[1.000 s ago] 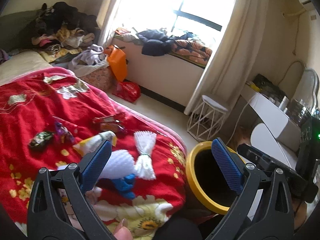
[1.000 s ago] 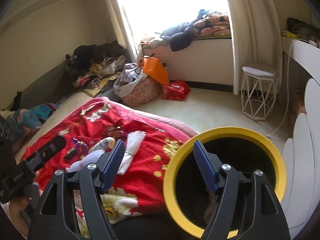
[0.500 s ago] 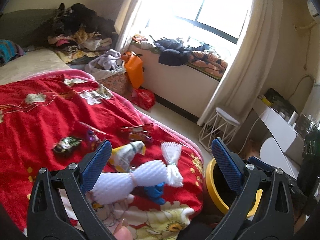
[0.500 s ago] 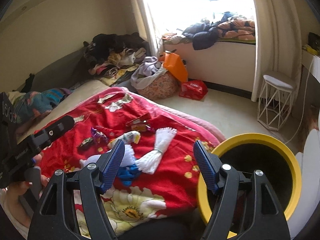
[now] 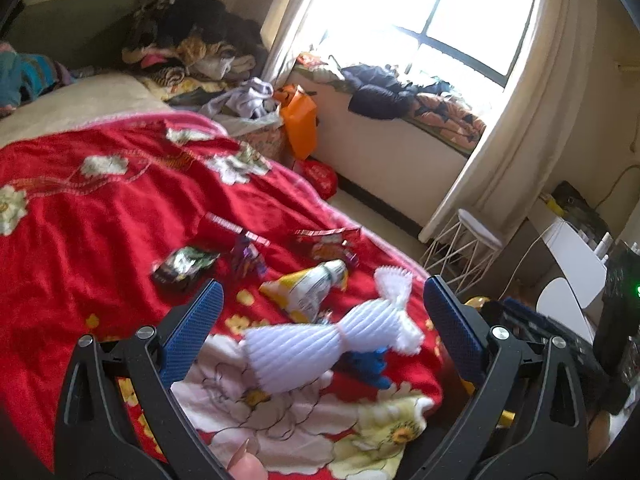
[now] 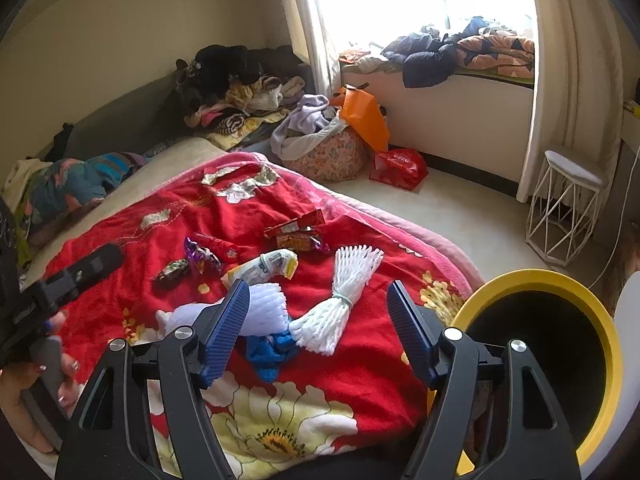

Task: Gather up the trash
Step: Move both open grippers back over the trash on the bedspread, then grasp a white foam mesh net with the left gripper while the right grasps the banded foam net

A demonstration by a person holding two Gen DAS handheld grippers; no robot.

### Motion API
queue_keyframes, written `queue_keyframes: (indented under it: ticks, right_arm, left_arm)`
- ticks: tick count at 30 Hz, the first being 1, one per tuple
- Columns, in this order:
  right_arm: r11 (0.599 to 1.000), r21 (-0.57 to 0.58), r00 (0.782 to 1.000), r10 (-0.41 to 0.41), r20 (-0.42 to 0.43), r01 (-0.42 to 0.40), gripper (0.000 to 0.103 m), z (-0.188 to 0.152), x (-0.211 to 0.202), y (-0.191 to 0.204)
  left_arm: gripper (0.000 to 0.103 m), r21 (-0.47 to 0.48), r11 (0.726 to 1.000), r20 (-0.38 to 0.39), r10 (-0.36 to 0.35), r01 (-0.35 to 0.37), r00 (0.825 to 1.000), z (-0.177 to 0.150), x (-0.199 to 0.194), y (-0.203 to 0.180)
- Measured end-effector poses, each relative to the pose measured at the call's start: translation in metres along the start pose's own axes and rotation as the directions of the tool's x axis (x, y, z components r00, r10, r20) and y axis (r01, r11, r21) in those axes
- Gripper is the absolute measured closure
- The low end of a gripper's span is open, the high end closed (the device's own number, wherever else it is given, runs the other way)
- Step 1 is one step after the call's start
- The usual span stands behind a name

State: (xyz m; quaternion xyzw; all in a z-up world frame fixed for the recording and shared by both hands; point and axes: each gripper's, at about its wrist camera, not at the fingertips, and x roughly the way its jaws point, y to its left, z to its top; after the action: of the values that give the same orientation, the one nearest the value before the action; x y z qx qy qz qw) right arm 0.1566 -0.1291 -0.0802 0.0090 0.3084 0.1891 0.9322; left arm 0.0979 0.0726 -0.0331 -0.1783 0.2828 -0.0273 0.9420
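Note:
Trash lies on the red flowered blanket (image 5: pixel 100 216): a white foam net (image 5: pixel 320 344) (image 6: pixel 344 300), a blue scrap (image 5: pixel 368 364) (image 6: pixel 268 350) under it, a yellow-white wrapper (image 5: pixel 308 288) (image 6: pixel 260 268), a dark wrapper (image 5: pixel 182 264) (image 6: pixel 172 270), a purple wrapper (image 5: pixel 246 258) (image 6: pixel 198 258) and a red packet (image 5: pixel 328 240) (image 6: pixel 296 232). My left gripper (image 5: pixel 318 328) is open and empty above the foam net. My right gripper (image 6: pixel 318 328) is open and empty above the net's tied end. A black bin with a yellow rim (image 6: pixel 612 344) stands at the bed's right edge.
A white wire stool (image 6: pixel 568 200) stands by the curtain. A floral basket of clothes (image 6: pixel 328 152), an orange bag (image 6: pixel 366 118) and a red bag (image 6: pixel 400 164) sit on the floor beyond the bed. Clothes pile up at the headboard (image 5: pixel 188 44) and on the window ledge (image 6: pixel 460 56).
Both grippers have swung left, away from the bin and over the bed. The trash now sits between the fingers of each; the bin has slid to the right edge.

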Motion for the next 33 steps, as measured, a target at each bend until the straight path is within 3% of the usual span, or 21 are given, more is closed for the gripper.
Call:
queue_keyframes:
  ticks: [13, 22, 27, 33]
  right_arm:
    - [0.999, 0.029, 0.995, -0.040, -0.089, 0.042, 0.034, -0.010, 0.049, -0.015]
    - [0.997, 0.075, 0.985, -0.008, -0.171, 0.021, 0.036, -0.014, 0.085, -0.019]
    - [0.995, 0.104, 0.974, 0.027, -0.226, -0.004, 0.047, -0.018, 0.106, -0.019]
    - [0.990, 0.137, 0.961, 0.060, -0.269, -0.024, 0.069, -0.026, 0.118, -0.021]
  left_arm:
    - [0.011, -0.023, 0.999, -0.162, -0.034, 0.030, 0.986, -0.029, 0.030, 0.022]
    - [0.033, -0.089, 0.995, -0.243, -0.069, 0.049, 0.968, -0.043, 0.049, 0.034]
    - [0.042, -0.107, 0.992, -0.267, -0.090, 0.064, 0.959, -0.048, 0.056, 0.034]
    - [0.055, -0.112, 0.991, -0.286, -0.101, 0.071, 0.953, -0.051, 0.060, 0.035]
